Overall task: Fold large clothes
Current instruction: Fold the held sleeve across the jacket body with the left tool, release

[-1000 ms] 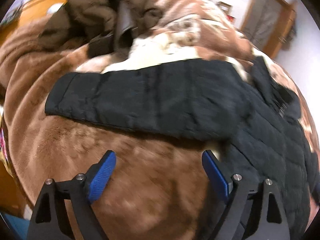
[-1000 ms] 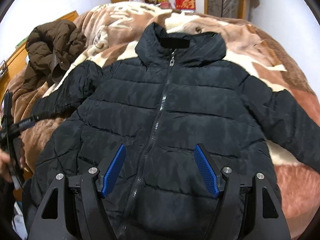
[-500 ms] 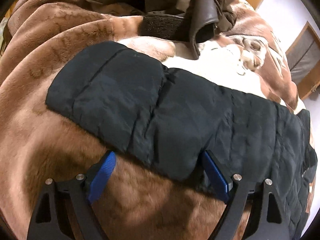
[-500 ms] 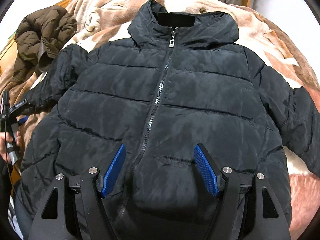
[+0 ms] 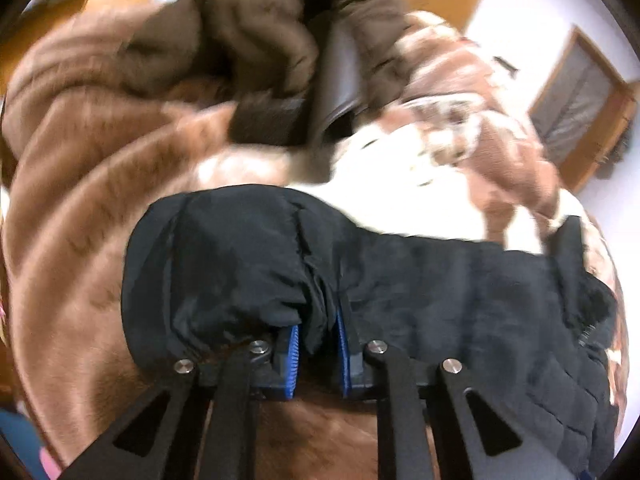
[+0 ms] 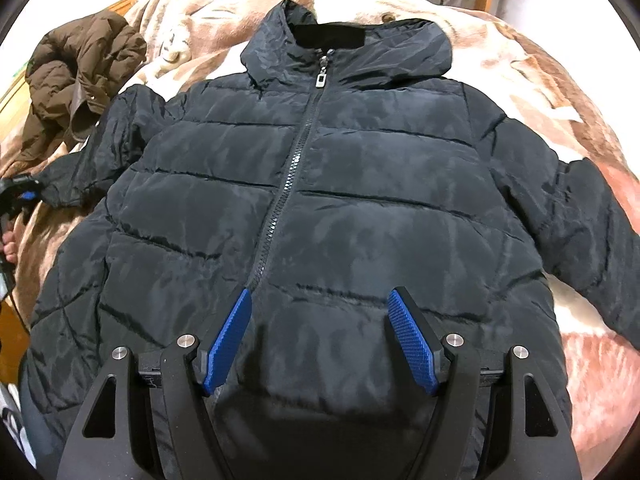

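Left wrist view: left gripper (image 5: 316,344) low centre of the frame, fingers (image 5: 291,354) just now drawn together and clenched on the black sleeve (image 5: 256,264), a pinch of its fabric squeezed between the blue pads near the cuff end; sleeve running from centre toward the right edge, lying on the brown plush blanket (image 5: 92,200) of the bed; brown jacket (image 5: 280,40) heaped at the top centre, well apart from the sleeve; whole picture smeared with blur.

Right wrist view: black puffer jacket (image 6: 360,200) spread front-up across the blanket (image 6: 560,80), filling the middle of the frame, zip (image 6: 296,160) closed up to the collar at top centre, one sleeve stretched to the left edge, the other to the right edge; right gripper (image 6: 320,332) at the bottom centre over the jacket's lower front, fingers (image 6: 412,348) spread wide, released, gripping nothing; brown jacket (image 6: 84,80) bunched at the upper left; left gripper (image 6: 20,196) partly seen at the far left edge by the sleeve's cuff, a hand (image 6: 8,244) just below it.
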The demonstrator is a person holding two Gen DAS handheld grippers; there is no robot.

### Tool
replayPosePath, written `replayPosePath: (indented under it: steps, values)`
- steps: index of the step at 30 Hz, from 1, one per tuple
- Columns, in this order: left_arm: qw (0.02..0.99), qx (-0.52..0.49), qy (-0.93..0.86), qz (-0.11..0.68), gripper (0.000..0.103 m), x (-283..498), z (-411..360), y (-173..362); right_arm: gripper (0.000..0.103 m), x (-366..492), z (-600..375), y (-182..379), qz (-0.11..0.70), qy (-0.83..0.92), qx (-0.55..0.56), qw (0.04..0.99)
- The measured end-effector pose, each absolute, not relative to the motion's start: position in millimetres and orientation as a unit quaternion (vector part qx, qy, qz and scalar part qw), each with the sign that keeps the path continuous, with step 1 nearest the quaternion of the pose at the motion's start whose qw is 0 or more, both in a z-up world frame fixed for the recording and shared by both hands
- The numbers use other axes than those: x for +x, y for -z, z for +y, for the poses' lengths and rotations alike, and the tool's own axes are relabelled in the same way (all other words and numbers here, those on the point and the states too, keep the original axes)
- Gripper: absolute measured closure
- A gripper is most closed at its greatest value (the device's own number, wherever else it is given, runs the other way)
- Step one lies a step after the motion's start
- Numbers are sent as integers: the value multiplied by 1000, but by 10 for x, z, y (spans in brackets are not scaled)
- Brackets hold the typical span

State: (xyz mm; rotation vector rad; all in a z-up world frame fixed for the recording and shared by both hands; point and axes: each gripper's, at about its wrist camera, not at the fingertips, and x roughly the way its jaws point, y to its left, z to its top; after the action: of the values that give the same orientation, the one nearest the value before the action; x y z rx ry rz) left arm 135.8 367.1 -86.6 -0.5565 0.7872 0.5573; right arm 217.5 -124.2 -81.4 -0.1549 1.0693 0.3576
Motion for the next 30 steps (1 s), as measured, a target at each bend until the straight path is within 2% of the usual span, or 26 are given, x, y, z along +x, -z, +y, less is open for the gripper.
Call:
replayPosePath:
  steps: [9,14,19,25,28,30]
  values:
    - [922,-194,-138,306,89,1489,2725,-408,32,1966,-1609,536,479,-153,-42,863]
    - [940,-162,-38,299,89,1778,2003,-697,32,1927,-1858,481,474,-133,-18,870]
    - [930,-142,47,335,89,2227,1257,-467,32,1941,-2129,527,479,-110,0,871]
    - [900,-108,127,402,88,2674,397,218,32,1968,-2385,664,491,-84,10,867]
    - [877,-93,146,447,79,2872,129,627,32,1994,-2473,745,501,-73,16,862]
    - [859,-111,161,473,67,2851,24,835,32,1980,-2498,769,503,-69,16,862]
